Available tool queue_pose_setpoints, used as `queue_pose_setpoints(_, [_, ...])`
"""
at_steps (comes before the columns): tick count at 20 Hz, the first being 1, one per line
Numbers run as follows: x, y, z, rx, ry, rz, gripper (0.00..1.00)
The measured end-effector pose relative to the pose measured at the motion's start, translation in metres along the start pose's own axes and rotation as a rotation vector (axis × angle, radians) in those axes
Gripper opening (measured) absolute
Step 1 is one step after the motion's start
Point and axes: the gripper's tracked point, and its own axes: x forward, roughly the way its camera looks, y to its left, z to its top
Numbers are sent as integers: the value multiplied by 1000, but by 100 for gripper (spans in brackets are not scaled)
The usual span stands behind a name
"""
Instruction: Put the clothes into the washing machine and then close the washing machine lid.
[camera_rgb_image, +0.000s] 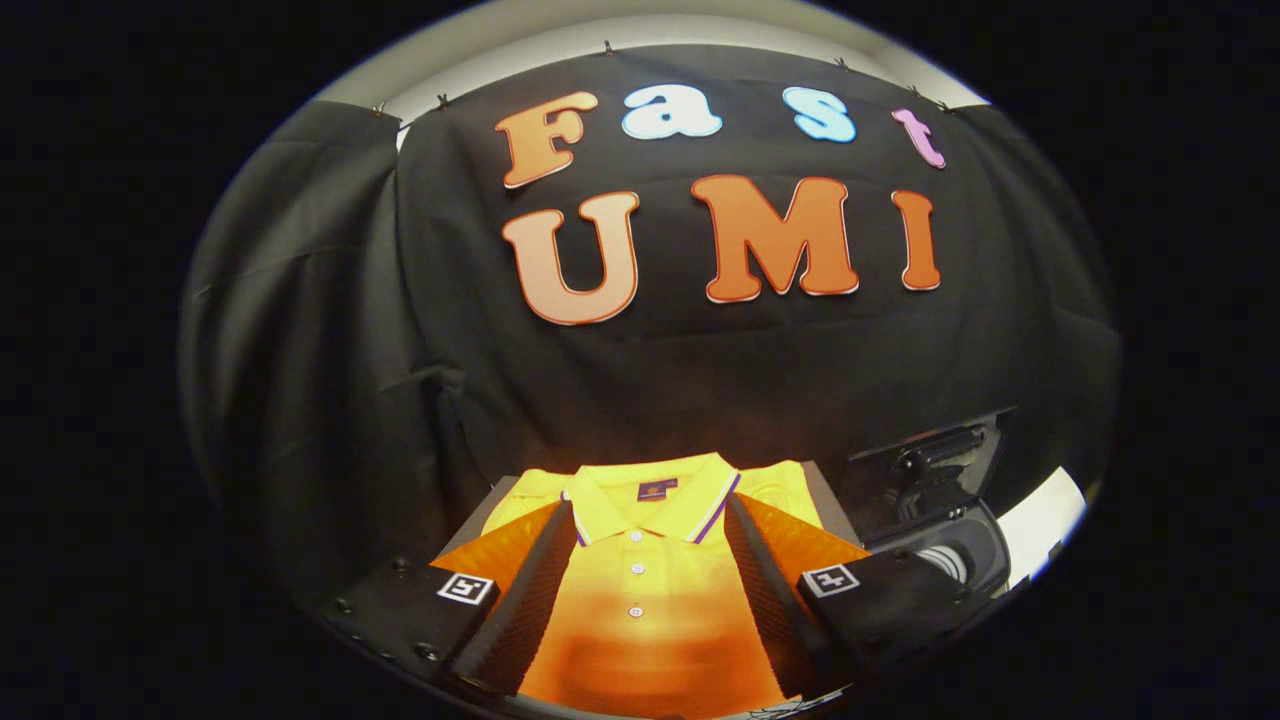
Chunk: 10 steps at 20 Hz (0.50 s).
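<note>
We see one garment, a folded yellow polo shirt (640, 590), lying flat on a grey surface (495, 500) against the black cloth wall (330, 380). Its collar is edged with a thin dark stripe, and a small dark label (657, 489) sits inside the neck; whatever is written on it is too small for us to read. We count three white buttons (637, 568) down the placket.

Our gripper (648, 525) has its two fingers spread wide apart, one on either side of the collar, with the shirt's front showing between them. Whether the fingers touch the cloth we cannot tell. Each finger carries one square black-and-white marker, two in all (467, 588).

Beyond the right finger, just beside the shirt, stands one washing machine (955, 545) with its dark lid (935, 455) raised and the round drum opening showing under it. The shirt lies outside the machine.
</note>
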Motion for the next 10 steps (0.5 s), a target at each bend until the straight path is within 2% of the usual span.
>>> queue_pose_setpoints(10, [48,8,-61,-23,221,-48,98])
